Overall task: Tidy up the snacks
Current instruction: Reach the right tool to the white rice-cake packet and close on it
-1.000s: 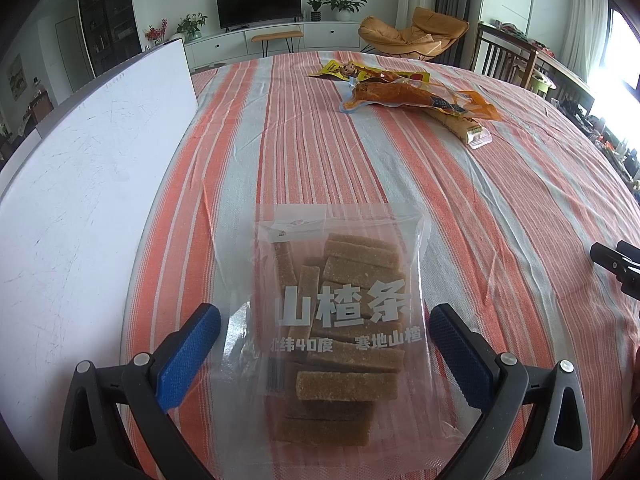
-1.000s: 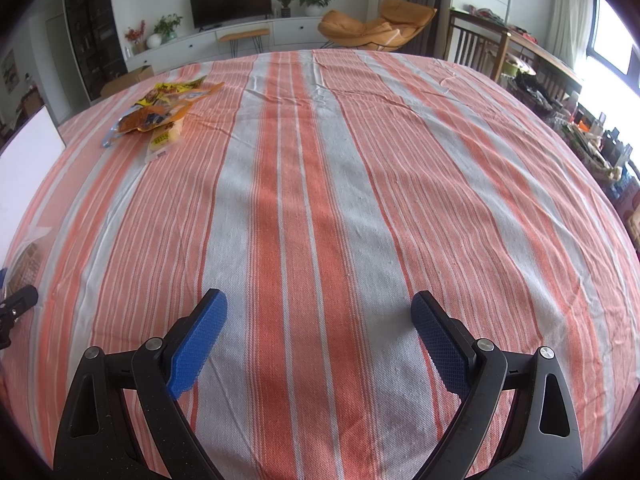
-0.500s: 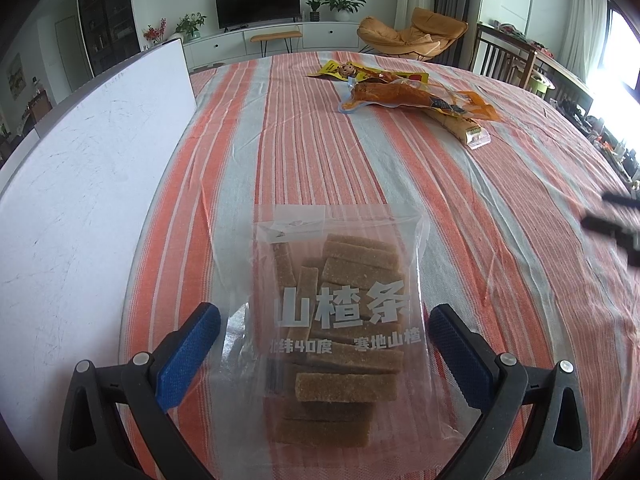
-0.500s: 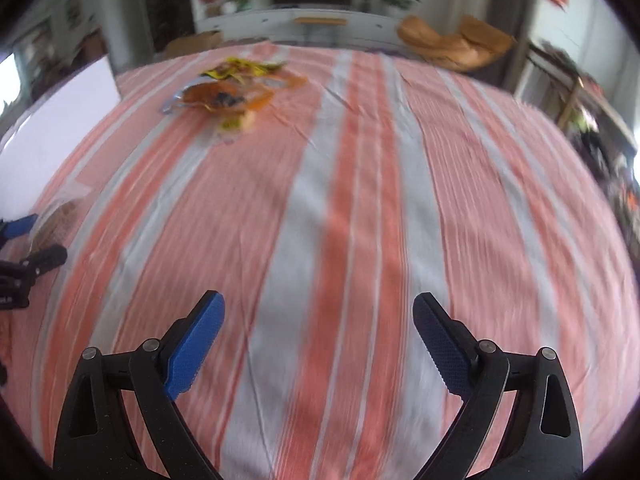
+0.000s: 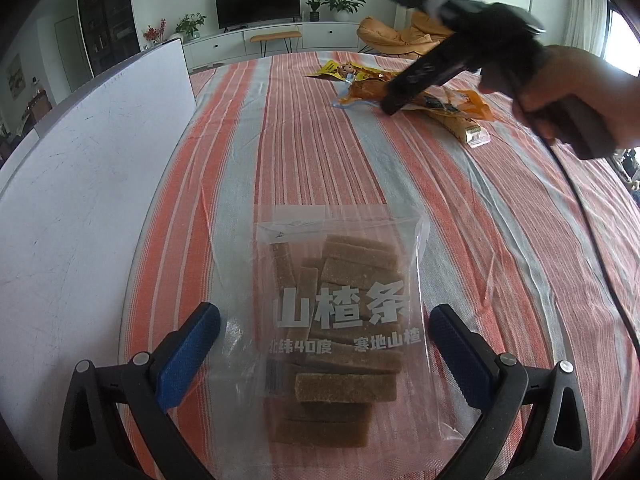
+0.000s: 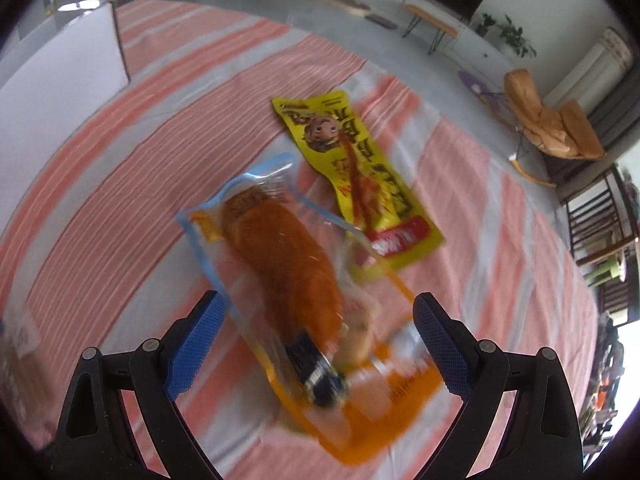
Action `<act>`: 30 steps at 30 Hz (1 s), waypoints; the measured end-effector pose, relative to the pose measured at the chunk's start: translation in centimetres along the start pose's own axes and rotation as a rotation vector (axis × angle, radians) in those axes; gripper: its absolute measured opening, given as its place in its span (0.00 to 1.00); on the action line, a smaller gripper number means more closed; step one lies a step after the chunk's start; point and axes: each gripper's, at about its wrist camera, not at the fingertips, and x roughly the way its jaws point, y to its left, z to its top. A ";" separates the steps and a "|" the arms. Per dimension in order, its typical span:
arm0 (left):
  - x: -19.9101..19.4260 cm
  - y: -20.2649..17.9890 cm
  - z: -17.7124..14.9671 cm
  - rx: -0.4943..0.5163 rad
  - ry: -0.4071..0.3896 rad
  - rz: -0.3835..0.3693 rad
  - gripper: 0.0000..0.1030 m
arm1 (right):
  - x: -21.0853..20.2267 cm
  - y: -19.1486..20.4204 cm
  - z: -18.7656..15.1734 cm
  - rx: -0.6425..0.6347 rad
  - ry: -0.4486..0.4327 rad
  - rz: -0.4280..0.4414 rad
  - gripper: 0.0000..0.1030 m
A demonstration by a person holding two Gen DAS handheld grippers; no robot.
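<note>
A clear bag of brown hawthorn strips [image 5: 340, 328] lies flat on the striped cloth, between the wide-open fingers of my left gripper [image 5: 324, 344]. My right gripper [image 6: 316, 340] hangs open just above an orange-edged clear packet with an orange-brown snack [image 6: 288, 264] inside. A yellow snack packet [image 6: 356, 180] lies partly under that one, further away. In the left wrist view a hand [image 5: 572, 88] holds the right gripper's black body [image 5: 448, 32] over the far snack pile [image 5: 444, 100]. A long pale packet [image 5: 464, 128] pokes out of the pile.
A white board [image 5: 76, 184] lies along the left side of the table; its corner [image 6: 112, 40] shows in the right wrist view. The orange and grey striped tablecloth [image 5: 320, 140] covers the table. Chairs and a TV cabinet stand beyond.
My right gripper swung left across the table and now hovers over the far snack pile. It has entered the left wrist view. The left gripper and hawthorn bag stayed still.
</note>
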 end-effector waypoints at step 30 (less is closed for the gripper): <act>0.1 -0.1 0.0 0.000 -0.001 0.001 1.00 | -4.4 -4.1 -13.0 0.314 -0.090 0.163 0.65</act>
